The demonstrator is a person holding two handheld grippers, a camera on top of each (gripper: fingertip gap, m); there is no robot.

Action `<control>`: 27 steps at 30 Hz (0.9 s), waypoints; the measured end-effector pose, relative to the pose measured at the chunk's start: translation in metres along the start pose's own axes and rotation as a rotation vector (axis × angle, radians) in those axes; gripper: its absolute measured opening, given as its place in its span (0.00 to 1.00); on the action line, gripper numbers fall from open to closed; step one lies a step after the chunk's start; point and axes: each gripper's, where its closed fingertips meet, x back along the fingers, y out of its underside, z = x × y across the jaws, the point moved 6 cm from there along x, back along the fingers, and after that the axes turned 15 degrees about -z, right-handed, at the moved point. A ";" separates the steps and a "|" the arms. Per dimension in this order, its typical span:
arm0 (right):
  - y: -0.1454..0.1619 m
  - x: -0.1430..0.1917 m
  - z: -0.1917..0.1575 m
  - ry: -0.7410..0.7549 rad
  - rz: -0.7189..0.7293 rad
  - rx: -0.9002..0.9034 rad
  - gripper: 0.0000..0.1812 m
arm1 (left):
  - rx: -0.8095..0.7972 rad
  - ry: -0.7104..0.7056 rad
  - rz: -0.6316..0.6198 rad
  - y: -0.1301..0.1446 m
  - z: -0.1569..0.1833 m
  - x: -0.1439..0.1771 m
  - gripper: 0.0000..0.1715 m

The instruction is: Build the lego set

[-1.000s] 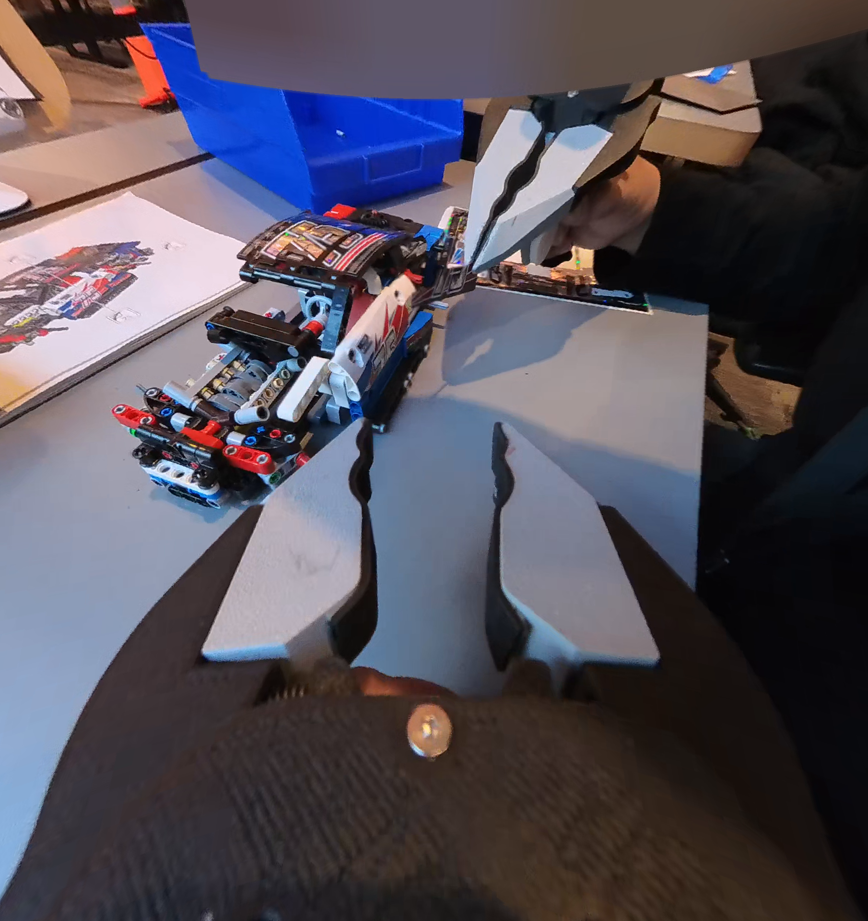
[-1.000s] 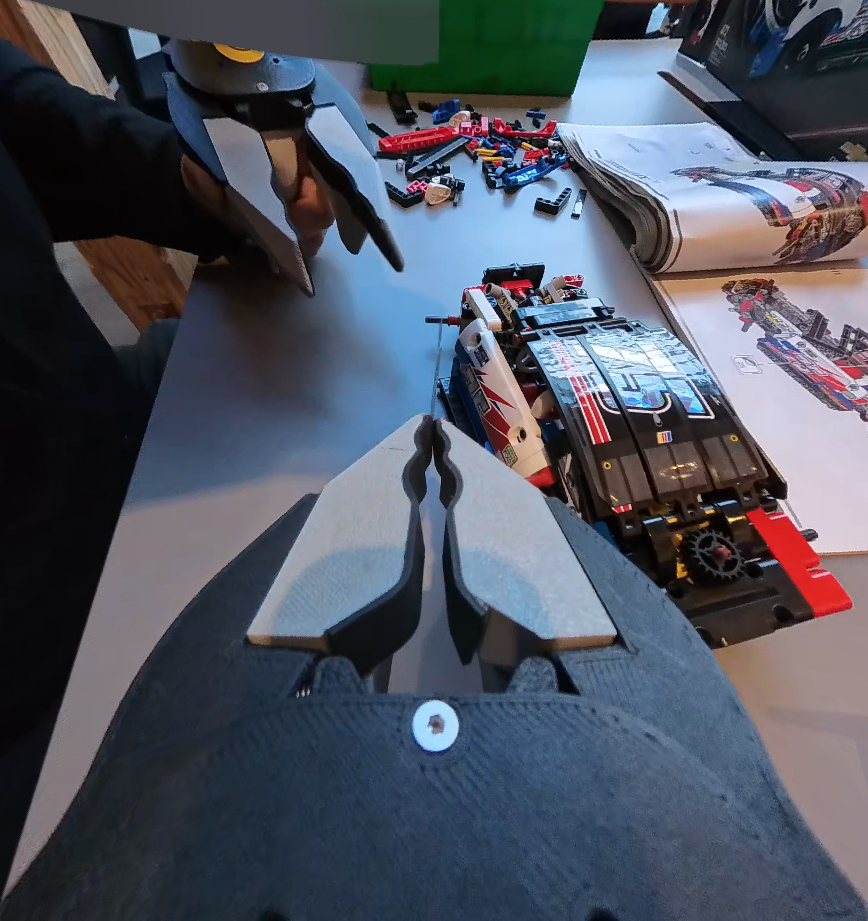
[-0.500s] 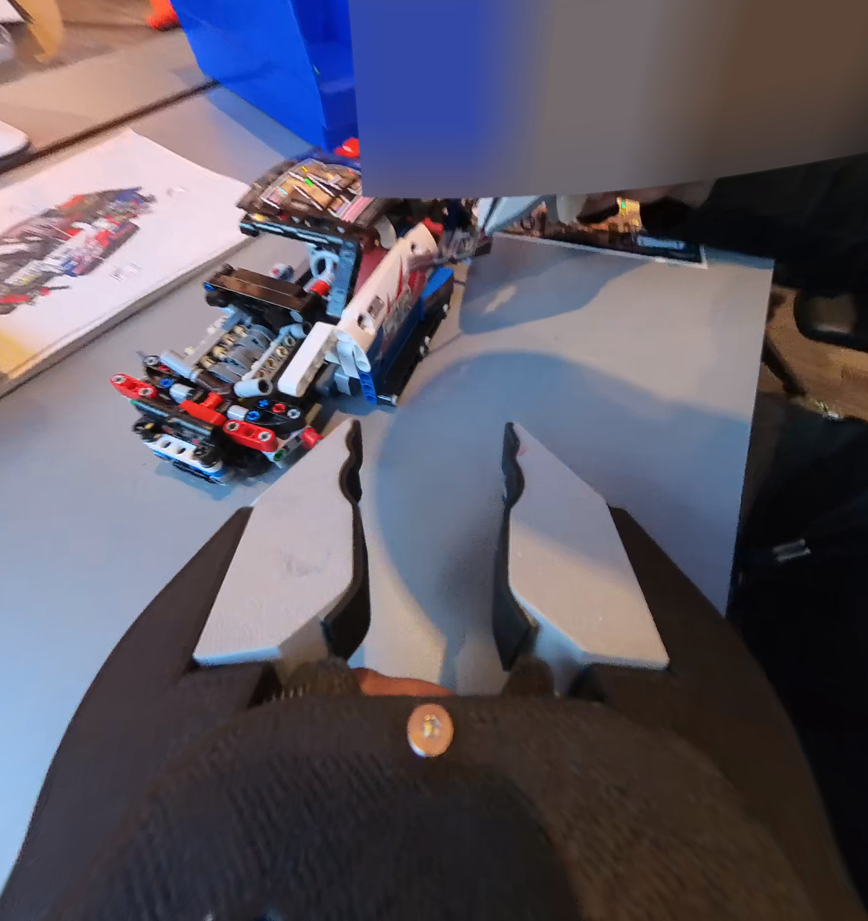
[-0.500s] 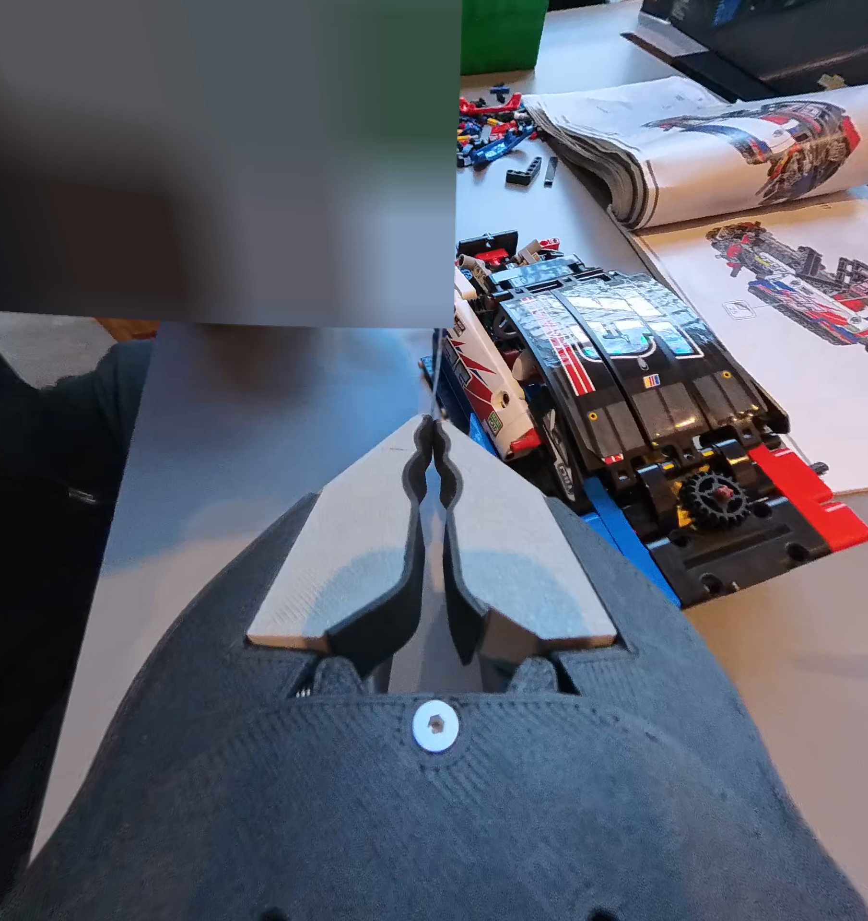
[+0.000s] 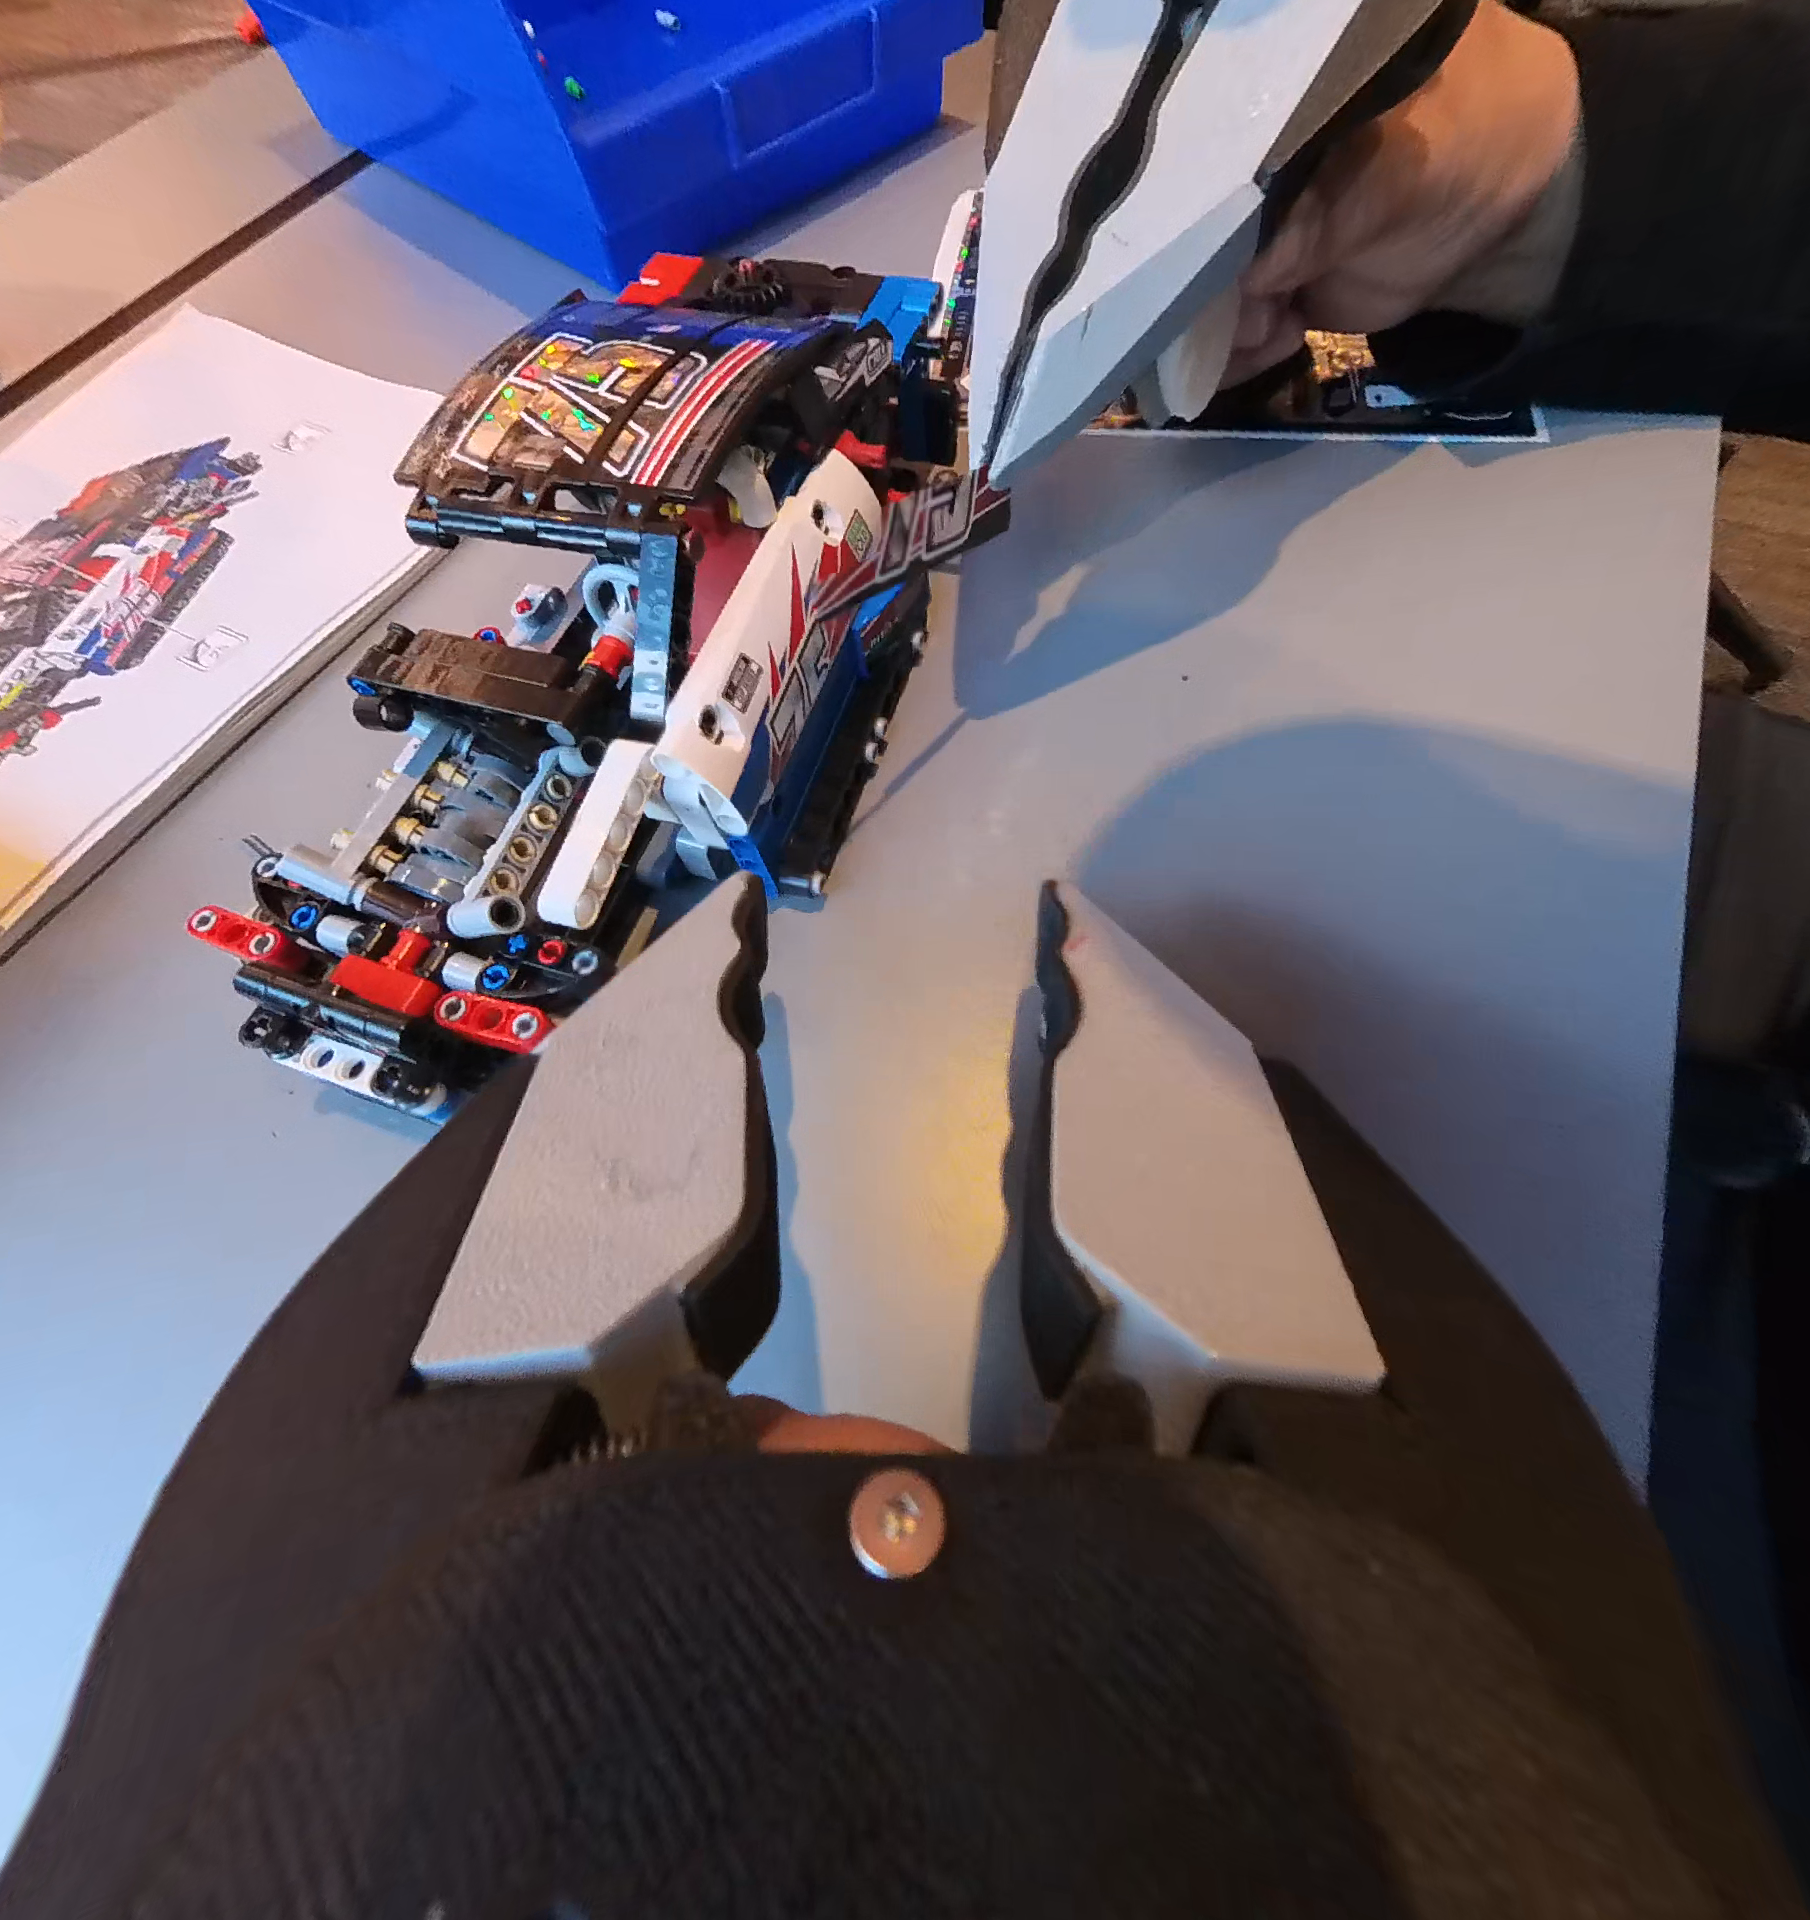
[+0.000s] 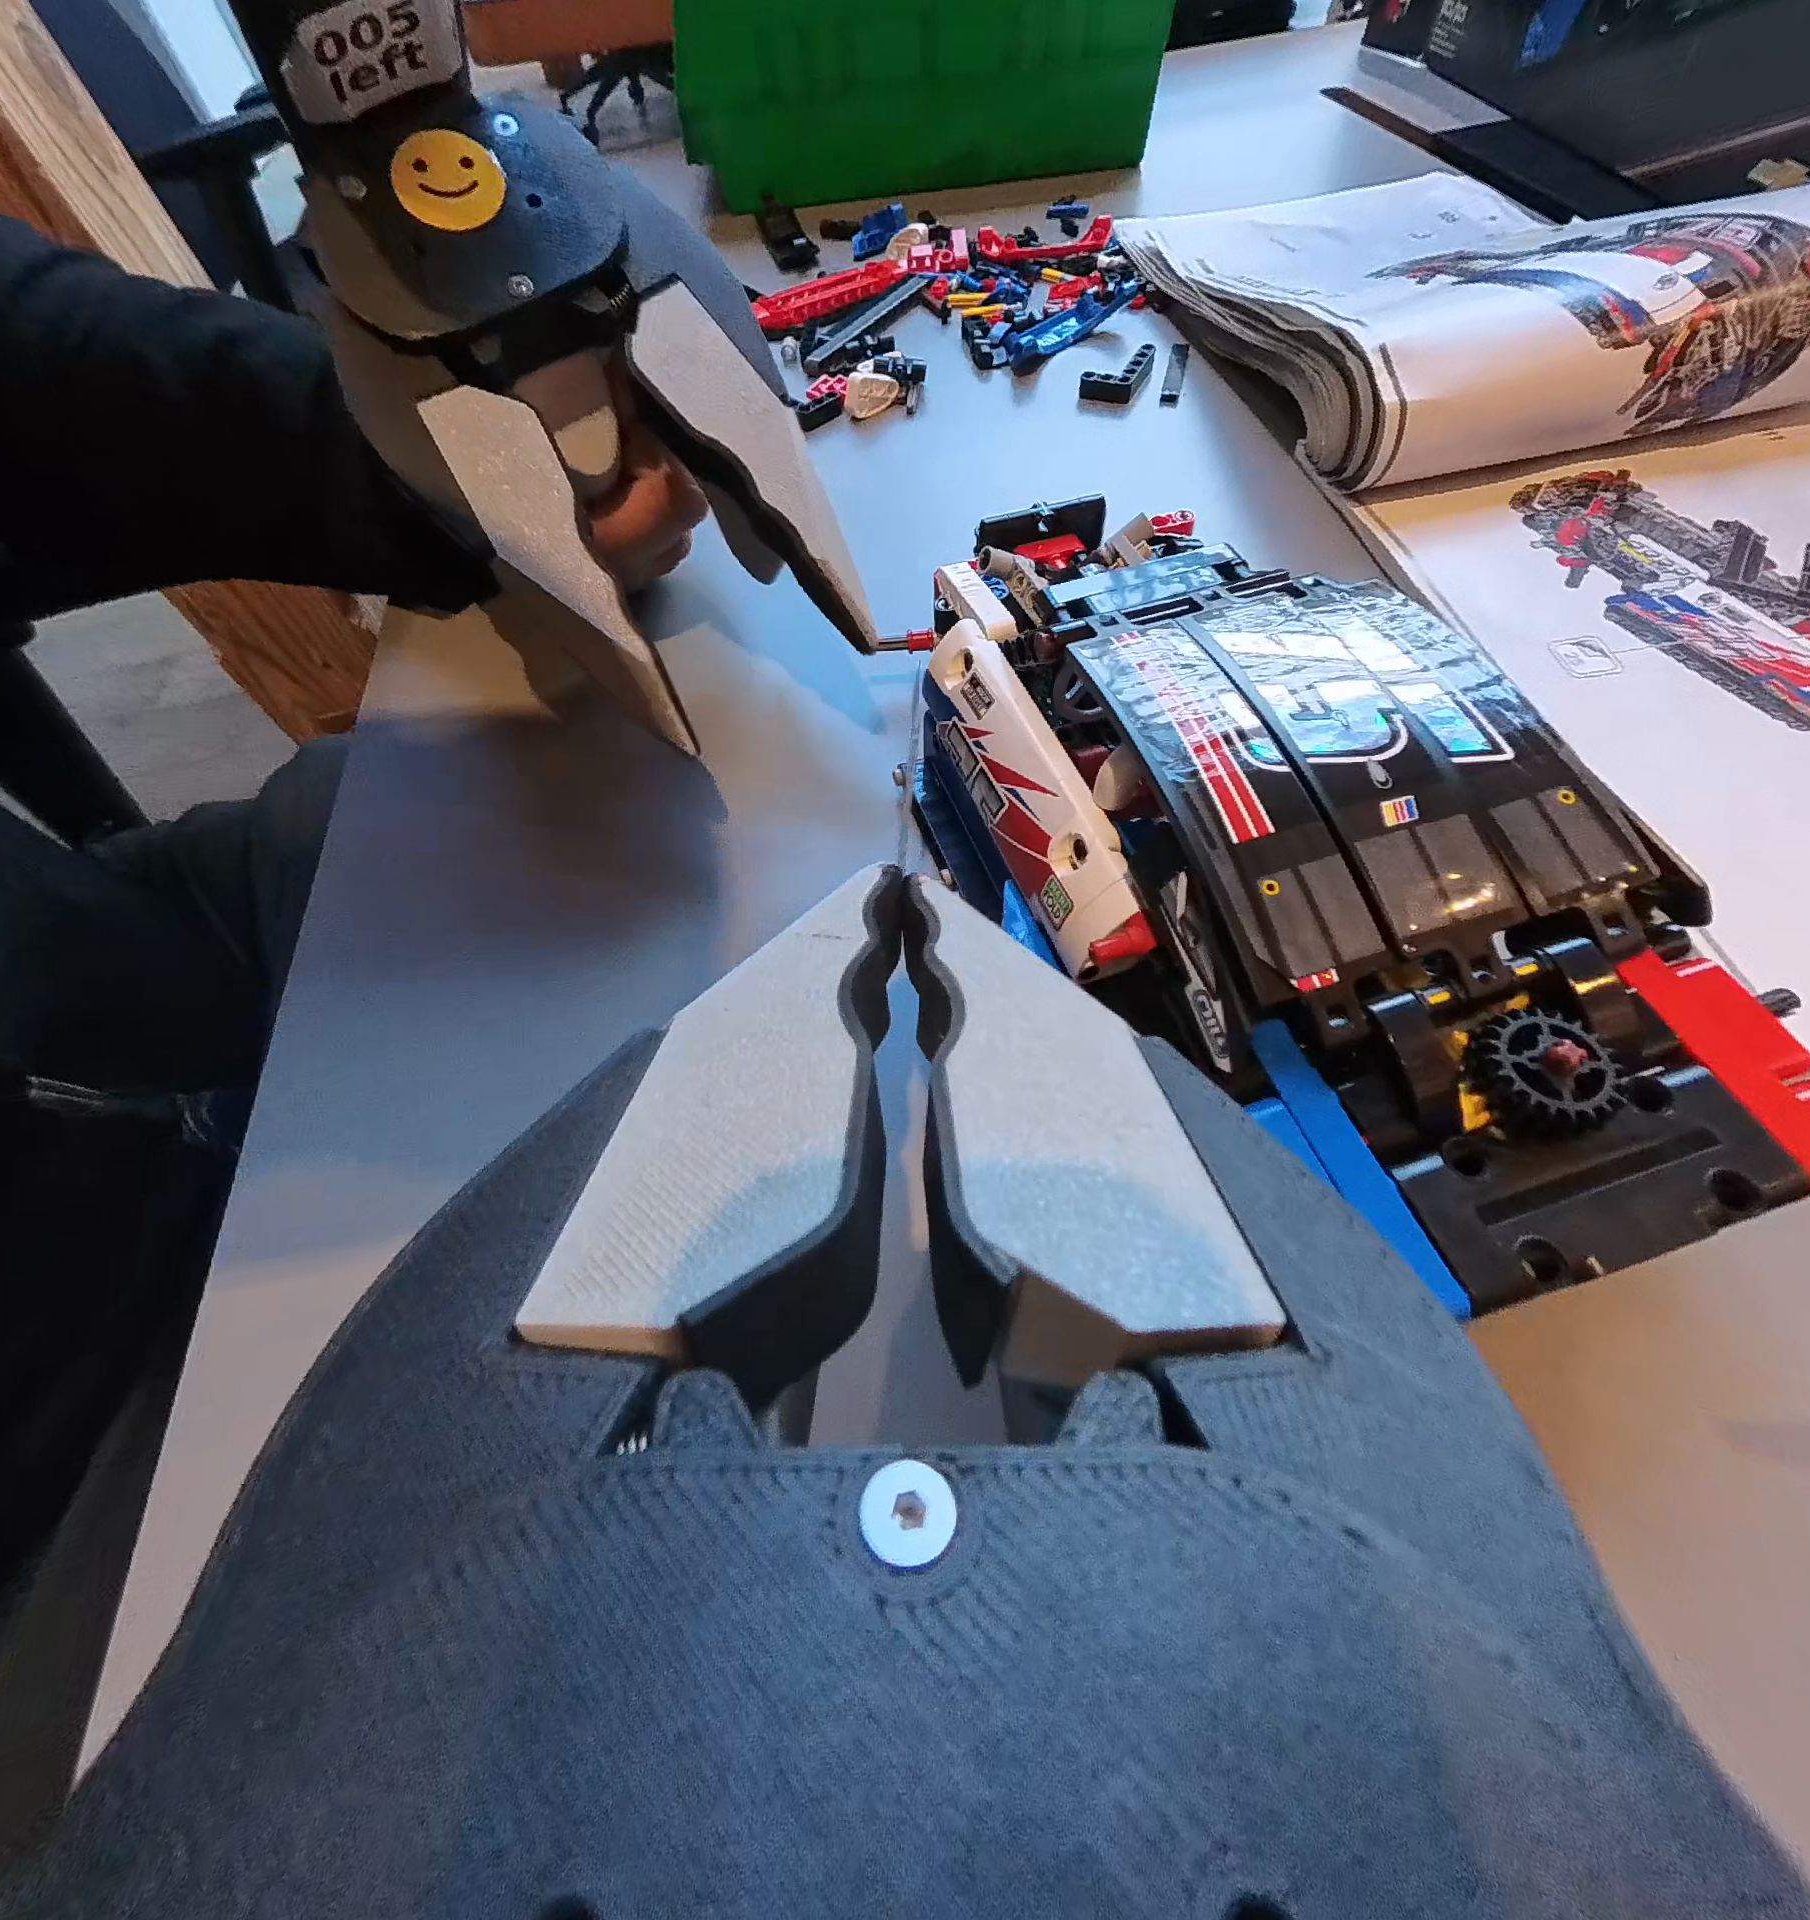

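Note:
The part-built lego race car (image 5: 672, 644) lies on the grey table; it also shows in the right wrist view (image 6: 1296, 831). My right gripper (image 6: 896, 883) is shut on a thin sticker (image 6: 909, 769), seen edge-on along the car's white side panel. In the left wrist view the right gripper (image 5: 989, 468) pinches that sticker (image 5: 932, 525) at its tip, against the car's rear side. My left gripper (image 5: 899, 904) is open and empty, just right of the car's front. In the right wrist view the left gripper (image 6: 776, 691) has one fingertip (image 6: 859, 634) close to a red pin on the car's front.
A blue bin (image 5: 620, 104) stands behind the car. An open instruction booklet (image 5: 153, 571) lies left of it, also visible from the right wrist (image 6: 1659, 675). Loose lego pieces (image 6: 963, 301) lie before a green bin (image 6: 922, 94). A sticker sheet (image 5: 1348, 405) lies by the table's edge (image 5: 1701, 831). One gripper's finger ends stand about 9 cm off the other's.
My left gripper has come closer to the car's front, still open. My right gripper has stayed shut on the sticker beside the car's side panel.

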 end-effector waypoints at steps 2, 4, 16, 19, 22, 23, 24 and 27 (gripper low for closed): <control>0.000 0.001 0.001 0.001 0.002 -0.006 0.00 | -0.002 0.000 -0.005 -0.001 -0.001 -0.002 0.29; 0.001 0.001 0.002 0.006 -0.006 -0.007 0.00 | 0.002 -0.009 0.000 -0.003 -0.003 -0.003 0.27; -0.010 -0.001 -0.006 0.019 -0.222 0.128 0.00 | 0.066 -0.010 -0.049 -0.003 -0.014 -0.010 0.22; -0.017 -0.005 -0.005 0.007 -0.275 0.148 0.00 | 0.048 -0.066 -0.090 -0.001 -0.018 -0.013 0.20; -0.021 -0.011 -0.002 0.022 -0.325 0.178 0.00 | 0.048 -0.057 -0.127 0.002 -0.019 -0.016 0.18; -0.021 -0.014 -0.002 0.028 -0.342 0.190 0.00 | 0.049 -0.040 -0.134 0.003 -0.019 -0.017 0.18; -0.021 -0.017 -0.001 0.036 -0.355 0.200 0.00 | 0.051 -0.026 -0.139 0.003 -0.019 -0.017 0.18; -0.020 -0.024 -0.001 0.036 -0.373 0.212 0.00 | 0.045 -0.020 -0.146 0.003 -0.021 -0.019 0.17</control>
